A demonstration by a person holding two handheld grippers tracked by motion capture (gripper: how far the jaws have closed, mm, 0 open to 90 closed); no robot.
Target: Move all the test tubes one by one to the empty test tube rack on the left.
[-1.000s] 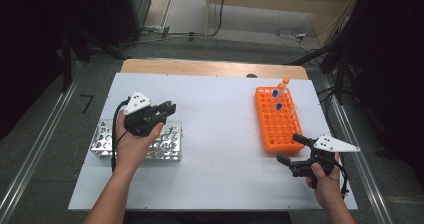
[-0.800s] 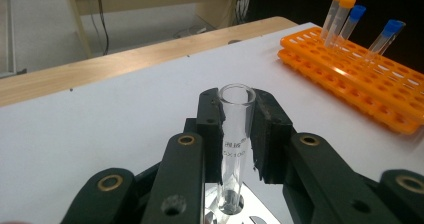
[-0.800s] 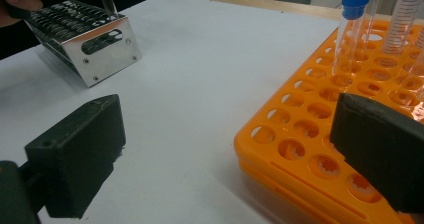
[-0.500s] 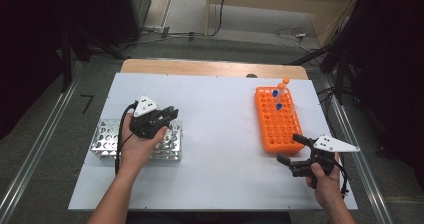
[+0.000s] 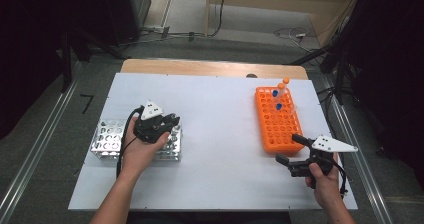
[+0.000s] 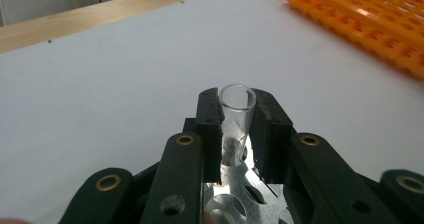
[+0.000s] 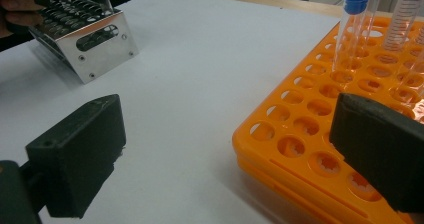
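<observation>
Left tongs [image 6: 235, 134] are clamped on a clear glass tube [image 6: 236, 115], held upright over the metal rack [image 5: 109, 140] at the left of the white bench [image 5: 220, 119]. Right tongs [image 7: 225, 149] are held wide open beside the near corner of the orange rack [image 5: 278, 125], where capped tubes [image 5: 276, 97] are seen standing at the far end.

The left tongs [image 5: 170, 121] have moved right along the metal rack [image 5: 107, 140].
</observation>
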